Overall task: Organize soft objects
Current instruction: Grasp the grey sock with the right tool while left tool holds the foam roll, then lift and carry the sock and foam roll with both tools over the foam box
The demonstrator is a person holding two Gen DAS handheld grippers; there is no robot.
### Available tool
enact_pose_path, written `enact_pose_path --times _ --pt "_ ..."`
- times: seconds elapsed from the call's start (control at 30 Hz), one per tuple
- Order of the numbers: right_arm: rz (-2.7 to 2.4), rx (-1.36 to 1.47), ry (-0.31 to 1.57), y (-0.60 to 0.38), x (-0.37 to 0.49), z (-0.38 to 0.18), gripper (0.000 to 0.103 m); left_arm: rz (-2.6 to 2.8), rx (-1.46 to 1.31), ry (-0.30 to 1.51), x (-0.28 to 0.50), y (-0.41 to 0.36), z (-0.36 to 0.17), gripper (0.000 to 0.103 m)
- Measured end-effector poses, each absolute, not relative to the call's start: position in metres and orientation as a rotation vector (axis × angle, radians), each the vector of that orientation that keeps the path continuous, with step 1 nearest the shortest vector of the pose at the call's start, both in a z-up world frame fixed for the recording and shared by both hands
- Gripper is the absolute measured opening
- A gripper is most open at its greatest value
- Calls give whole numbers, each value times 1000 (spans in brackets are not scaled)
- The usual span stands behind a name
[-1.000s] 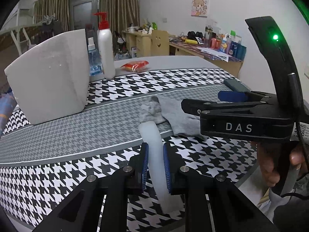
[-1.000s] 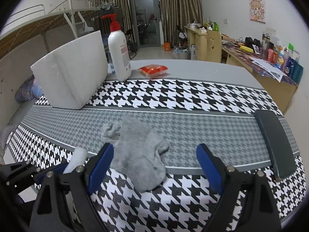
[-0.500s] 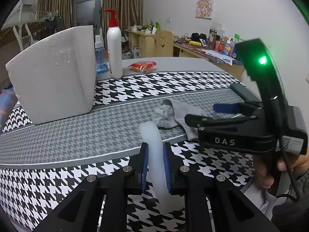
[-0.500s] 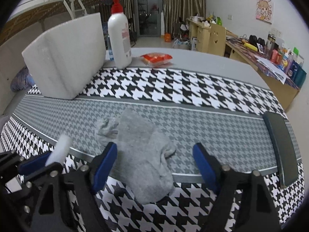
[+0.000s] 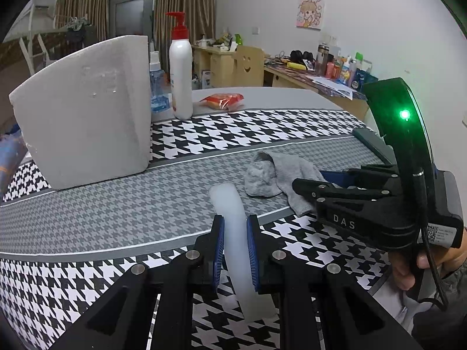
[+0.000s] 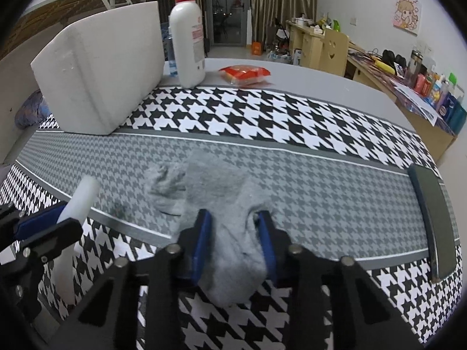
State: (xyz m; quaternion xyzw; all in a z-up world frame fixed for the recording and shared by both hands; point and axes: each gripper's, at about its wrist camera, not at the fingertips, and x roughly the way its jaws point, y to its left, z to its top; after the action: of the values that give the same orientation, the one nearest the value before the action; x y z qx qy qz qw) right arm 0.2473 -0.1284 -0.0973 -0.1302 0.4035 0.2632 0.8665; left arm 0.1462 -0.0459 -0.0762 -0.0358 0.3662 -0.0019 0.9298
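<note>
Right wrist view: right gripper (image 6: pixel 233 227), jaws just closing, is pinching the grey sock (image 6: pixel 221 204) lying on the houndstooth cloth (image 6: pixel 292 122). Left gripper (image 5: pixel 235 233) is clamping a white foam strip (image 5: pixel 230 204); foam box (image 5: pixel 84 110) interior hidden.

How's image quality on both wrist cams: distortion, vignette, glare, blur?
Left wrist: strong fisheye bowing, black corner vignette, green LED blooming on the right gripper, foreground sharp. Right wrist: same barrel warp and dark corners, flat indoor light, soft shadows, grey sock crisp, far desk clutter soft.
</note>
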Motion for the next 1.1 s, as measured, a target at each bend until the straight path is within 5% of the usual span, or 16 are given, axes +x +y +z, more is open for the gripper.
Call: enact_pose_path --times 0.2,1.1 --pt "551 -258 832 -124 244 -97 12 -8 -71 752 147 -38 -77 17" --pt "518 -85 634 -159 186 -32 12 -32 -42 666 134 -32 -43 17"
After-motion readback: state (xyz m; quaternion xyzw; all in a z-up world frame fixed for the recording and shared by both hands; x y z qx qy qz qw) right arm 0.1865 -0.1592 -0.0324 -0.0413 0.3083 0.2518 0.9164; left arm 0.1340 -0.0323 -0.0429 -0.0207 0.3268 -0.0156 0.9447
